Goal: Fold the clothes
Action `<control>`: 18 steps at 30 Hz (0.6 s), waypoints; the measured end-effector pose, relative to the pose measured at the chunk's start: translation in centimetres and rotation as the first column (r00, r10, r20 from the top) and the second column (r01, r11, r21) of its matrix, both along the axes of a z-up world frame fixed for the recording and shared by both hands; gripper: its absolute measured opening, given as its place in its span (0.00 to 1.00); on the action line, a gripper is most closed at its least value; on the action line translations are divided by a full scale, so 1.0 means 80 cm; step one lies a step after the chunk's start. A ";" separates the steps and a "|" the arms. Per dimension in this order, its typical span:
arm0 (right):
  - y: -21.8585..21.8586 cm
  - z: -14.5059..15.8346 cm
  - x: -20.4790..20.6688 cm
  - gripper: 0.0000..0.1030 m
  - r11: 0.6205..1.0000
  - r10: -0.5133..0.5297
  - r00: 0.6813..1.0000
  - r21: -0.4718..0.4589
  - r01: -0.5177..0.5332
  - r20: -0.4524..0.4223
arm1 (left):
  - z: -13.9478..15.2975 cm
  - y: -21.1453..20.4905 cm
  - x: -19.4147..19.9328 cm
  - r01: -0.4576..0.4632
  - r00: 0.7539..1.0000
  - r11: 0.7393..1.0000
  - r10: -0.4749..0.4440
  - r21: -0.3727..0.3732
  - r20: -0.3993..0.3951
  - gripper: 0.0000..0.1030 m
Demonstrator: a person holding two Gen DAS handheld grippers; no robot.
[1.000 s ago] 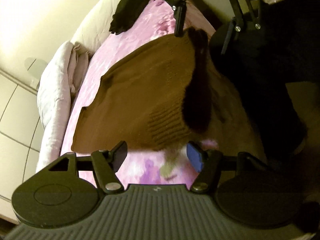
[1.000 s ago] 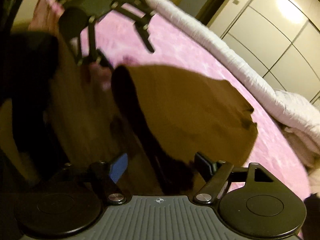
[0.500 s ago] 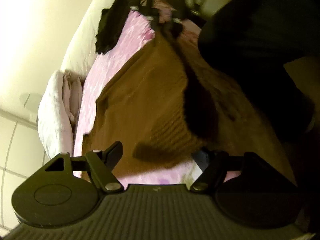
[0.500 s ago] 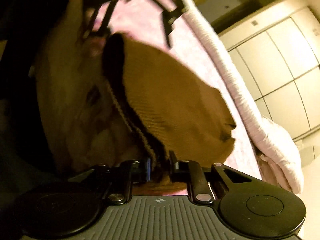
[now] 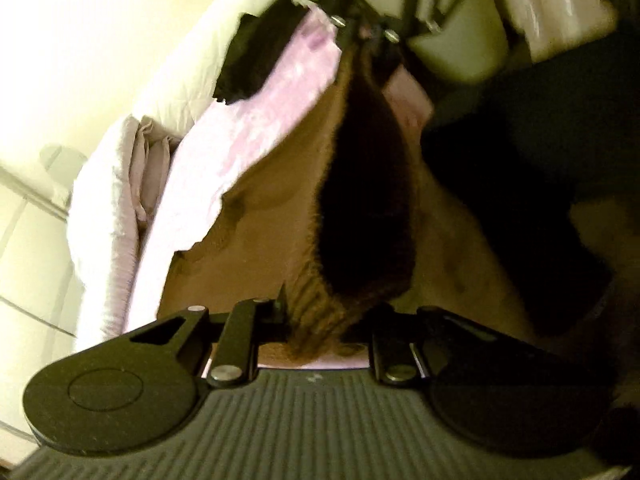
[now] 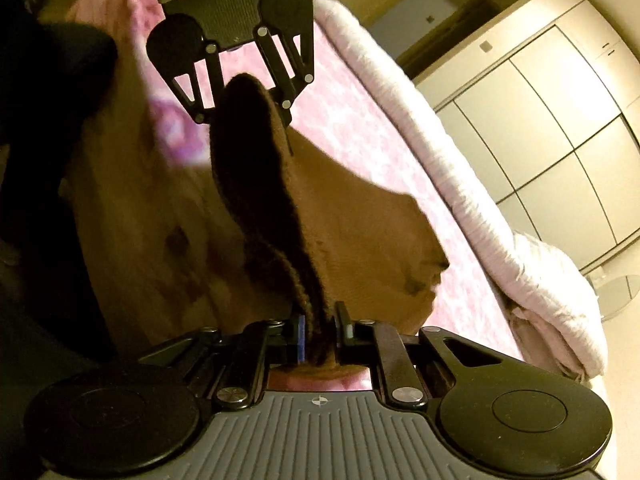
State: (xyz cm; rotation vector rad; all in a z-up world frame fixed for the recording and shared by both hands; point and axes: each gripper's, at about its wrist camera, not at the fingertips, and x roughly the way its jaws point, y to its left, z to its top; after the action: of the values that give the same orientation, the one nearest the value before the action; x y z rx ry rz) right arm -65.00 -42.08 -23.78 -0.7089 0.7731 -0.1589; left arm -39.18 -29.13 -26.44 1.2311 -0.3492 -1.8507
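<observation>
Half a second ago our left tool (image 5: 320, 320) was open at the ribbed hem of the brown sweater (image 5: 280, 216); now it is clenched on that hem, as our right tool (image 6: 320, 332) is on the other end, so we judge the hem edge ready to lift for the fold. The sweater lies partly on the pink bedspread (image 6: 360, 128), its hem stretched between the two tools. Around it we see a rolled white duvet (image 6: 520, 264), pale wardrobe doors (image 6: 560, 120) and a black garment (image 5: 256, 60) farther up the bed.
</observation>
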 end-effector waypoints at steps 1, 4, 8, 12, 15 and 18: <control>0.007 0.011 -0.007 0.11 1.000 0.008 1.000 0.012 -0.008 0.008 | 0.012 0.009 0.002 -0.001 0.999 0.999 0.003 0.032 -0.049 0.13; 0.026 0.047 -0.028 0.11 0.998 0.021 0.999 0.052 -0.023 0.040 | 0.047 0.023 0.012 -0.001 0.983 0.996 0.019 0.094 -0.184 0.13; 0.024 0.091 -0.037 0.11 0.998 0.009 0.994 0.054 -0.015 0.108 | 0.098 0.013 0.033 -0.039 0.948 0.995 0.066 0.091 -0.311 0.13; -0.010 0.124 -0.014 0.11 1.000 -0.006 0.981 0.018 0.003 0.194 | 0.139 -0.045 0.062 -0.116 0.934 0.993 0.117 0.023 -0.338 0.14; -0.069 0.142 0.028 0.11 1.000 -0.025 0.969 0.007 0.024 0.245 | 0.154 -0.097 0.085 -0.182 0.923 0.983 0.173 0.008 -0.343 0.14; -0.143 0.141 0.080 0.11 0.998 -0.056 0.962 0.014 0.054 0.267 | 0.155 -0.158 0.115 -0.257 0.901 0.966 0.246 0.017 -0.358 0.15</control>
State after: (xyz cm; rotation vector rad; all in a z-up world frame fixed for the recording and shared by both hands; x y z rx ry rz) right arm -58.61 -53.53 -12.49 -0.6442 0.5343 -0.2963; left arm -30.01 -41.79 -14.00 0.8478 -0.0137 -1.7884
